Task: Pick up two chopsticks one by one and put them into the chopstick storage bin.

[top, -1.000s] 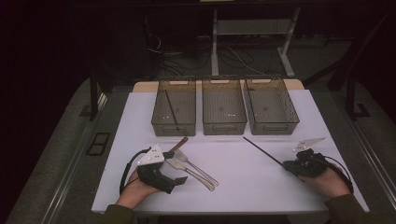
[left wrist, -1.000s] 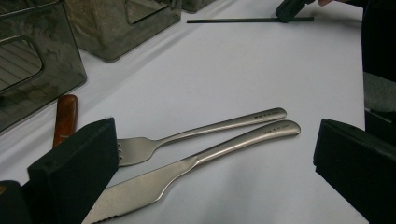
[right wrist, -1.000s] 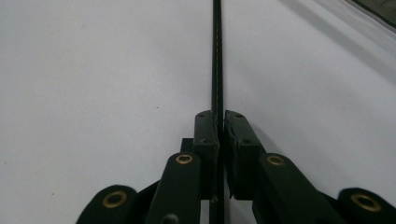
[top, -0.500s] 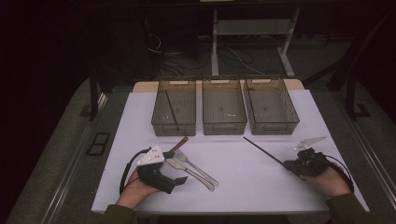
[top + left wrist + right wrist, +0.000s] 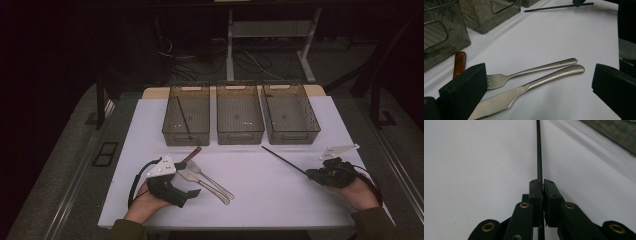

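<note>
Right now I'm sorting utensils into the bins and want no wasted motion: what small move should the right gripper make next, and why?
Probably lift and carry the thin black stick toward the left bin. The right gripper is already shut on the stick's end, and a similar stick already leans in that bin.

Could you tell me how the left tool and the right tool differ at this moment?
The left tool is open, its jaws standing wide apart over a fork and knife; the right tool is shut on a thin black rod. The left holds nothing, the right grips the rod's end. Both sit low over the white table.
</note>
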`<state>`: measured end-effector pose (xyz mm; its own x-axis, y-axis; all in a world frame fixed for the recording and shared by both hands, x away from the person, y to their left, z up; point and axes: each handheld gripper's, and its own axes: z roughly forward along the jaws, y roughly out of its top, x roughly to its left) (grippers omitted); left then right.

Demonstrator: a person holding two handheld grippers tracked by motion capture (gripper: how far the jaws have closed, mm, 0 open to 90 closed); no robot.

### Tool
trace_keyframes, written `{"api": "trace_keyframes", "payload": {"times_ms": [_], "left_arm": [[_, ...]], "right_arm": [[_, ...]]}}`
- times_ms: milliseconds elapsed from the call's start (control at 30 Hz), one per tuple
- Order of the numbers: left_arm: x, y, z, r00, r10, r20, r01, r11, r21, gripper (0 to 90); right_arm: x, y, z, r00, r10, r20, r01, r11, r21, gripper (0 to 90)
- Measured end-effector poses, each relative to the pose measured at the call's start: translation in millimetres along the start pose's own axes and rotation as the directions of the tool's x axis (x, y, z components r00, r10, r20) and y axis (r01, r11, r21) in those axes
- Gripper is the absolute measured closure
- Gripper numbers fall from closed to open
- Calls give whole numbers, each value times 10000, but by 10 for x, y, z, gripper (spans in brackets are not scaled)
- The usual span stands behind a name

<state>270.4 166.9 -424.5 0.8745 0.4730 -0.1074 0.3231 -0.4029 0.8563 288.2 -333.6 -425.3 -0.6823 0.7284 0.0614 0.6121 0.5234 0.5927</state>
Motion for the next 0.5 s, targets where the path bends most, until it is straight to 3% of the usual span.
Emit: {"api": "trace_keyframes", "payload": {"times_ms": [500], "left_arm": [[1, 1, 2, 10000, 3, 0, -3, 10000, 6, 0]], "right_arm": [[-33, 6, -166, 9976, 218, -663, -288, 9940, -1057, 856]]}}
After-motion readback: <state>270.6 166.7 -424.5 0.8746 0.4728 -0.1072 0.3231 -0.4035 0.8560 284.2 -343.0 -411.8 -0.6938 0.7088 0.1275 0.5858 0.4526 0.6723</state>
